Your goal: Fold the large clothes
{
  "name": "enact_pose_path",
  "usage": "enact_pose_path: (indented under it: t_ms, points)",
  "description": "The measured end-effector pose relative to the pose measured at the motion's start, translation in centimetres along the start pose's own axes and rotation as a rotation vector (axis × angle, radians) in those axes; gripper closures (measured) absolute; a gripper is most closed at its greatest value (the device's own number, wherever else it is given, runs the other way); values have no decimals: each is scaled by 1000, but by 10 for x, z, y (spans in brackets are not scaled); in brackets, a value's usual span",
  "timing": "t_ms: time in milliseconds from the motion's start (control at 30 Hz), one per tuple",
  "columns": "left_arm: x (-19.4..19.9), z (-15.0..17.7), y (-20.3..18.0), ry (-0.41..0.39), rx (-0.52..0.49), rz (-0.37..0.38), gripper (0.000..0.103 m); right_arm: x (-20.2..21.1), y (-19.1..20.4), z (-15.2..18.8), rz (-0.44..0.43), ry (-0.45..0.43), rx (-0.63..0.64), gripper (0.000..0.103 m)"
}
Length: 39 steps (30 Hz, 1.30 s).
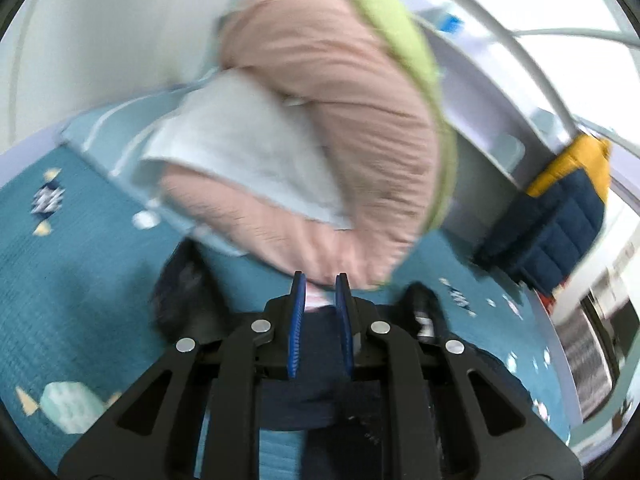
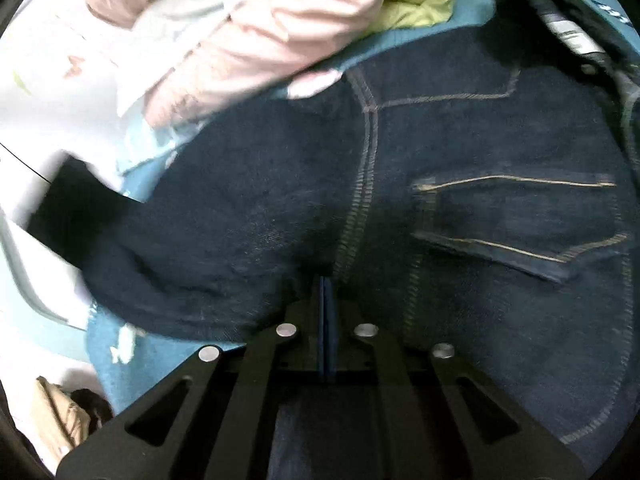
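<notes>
Dark blue jeans (image 2: pixel 460 200) lie on a teal bedspread (image 1: pixel 92 272), seat side up with a back pocket (image 2: pixel 520 224) showing. My right gripper (image 2: pixel 327 280) is shut, its blue pads pressed together at the jeans' centre seam; whether cloth is pinched I cannot tell. My left gripper (image 1: pixel 321 280) has its blue pads a little apart, with dark denim (image 1: pixel 320 384) lying between and under them. In front of it lies a pink garment (image 1: pixel 340 132). The views are motion-blurred.
A pile of clothes sits beyond the jeans: the pink garment (image 2: pixel 256 40), a pale blue one (image 1: pixel 248 152) and a lime green one (image 1: pixel 404 40). A navy and yellow padded item (image 1: pixel 560 216) lies at the right. A white wall (image 1: pixel 100 32) is behind.
</notes>
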<state>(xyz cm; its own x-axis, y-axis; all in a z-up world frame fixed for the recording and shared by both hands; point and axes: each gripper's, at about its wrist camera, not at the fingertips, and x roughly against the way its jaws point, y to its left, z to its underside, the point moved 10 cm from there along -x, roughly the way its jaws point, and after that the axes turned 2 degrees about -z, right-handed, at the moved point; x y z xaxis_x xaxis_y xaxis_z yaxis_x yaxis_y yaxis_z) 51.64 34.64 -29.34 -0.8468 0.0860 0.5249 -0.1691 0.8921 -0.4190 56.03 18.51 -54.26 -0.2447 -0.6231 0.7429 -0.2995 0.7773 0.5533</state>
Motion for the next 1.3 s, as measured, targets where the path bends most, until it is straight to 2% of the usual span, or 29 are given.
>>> enact_pose_path:
  t_ms: [67, 133, 200, 267, 300, 333, 367, 433, 500, 533, 667, 733, 833, 900, 967, 1033, 1100, 1200, 1267, 1300]
  points:
    - [-7, 2, -40, 14, -56, 38, 87, 23, -10, 1, 6, -34, 9, 98]
    - [-15, 5, -55, 14, -71, 26, 87, 39, -27, 4, 26, -39, 14, 98]
    - [-23, 12, -50, 29, -47, -15, 87, 53, -46, 12, 48, -29, 3, 98]
    - [-30, 21, -22, 42, -20, -103, 84, 69, -62, 19, 61, -22, 3, 98]
    - [-34, 27, 0, 52, -15, -170, 80, 75, -67, 21, 64, -26, 10, 98]
    - [-40, 34, 19, 86, -2, -207, 69, 79, -69, 23, 71, -32, 16, 98]
    - [-50, 47, 40, 147, 25, -229, 64, 86, -75, 25, 79, -39, 15, 98]
    - [-63, 66, 68, 200, 7, -293, 63, 90, -80, 30, 72, -45, -3, 98]
    - [-78, 90, 86, 269, -56, -344, 53, 89, -81, 32, 73, -37, -15, 98]
    - [-83, 100, 91, 291, -63, -355, 42, 89, -82, 34, 74, -31, -11, 98]
    - [-96, 128, 105, 330, -66, -356, 20, 86, -86, 40, 89, -20, -4, 98]
    - [-100, 136, 103, 336, -64, -321, 18, 85, -87, 40, 90, -21, -3, 98]
    - [-107, 145, 102, 353, -145, -356, 13, 81, -86, 38, 88, -17, -8, 98]
    - [-116, 151, 114, 385, -196, -426, 13, 79, -87, 38, 89, -15, -11, 98]
    - [-121, 152, 122, 403, -225, -463, 13, 78, -86, 36, 88, -16, -15, 98]
    - [-121, 147, 135, 392, -262, -547, 13, 78, -86, 36, 89, -16, -15, 98]
    - [-118, 143, 146, 382, -235, -552, 14, 78, -87, 35, 90, -16, -13, 98]
    - [-116, 136, 163, 373, -179, -545, 41, 78, -87, 36, 88, -17, -15, 97]
    - [-114, 132, 168, 371, -181, -545, 71, 78, -87, 36, 83, -18, -21, 97]
    - [-108, 125, 168, 349, -183, -546, 77, 79, -87, 36, 83, -19, -22, 97]
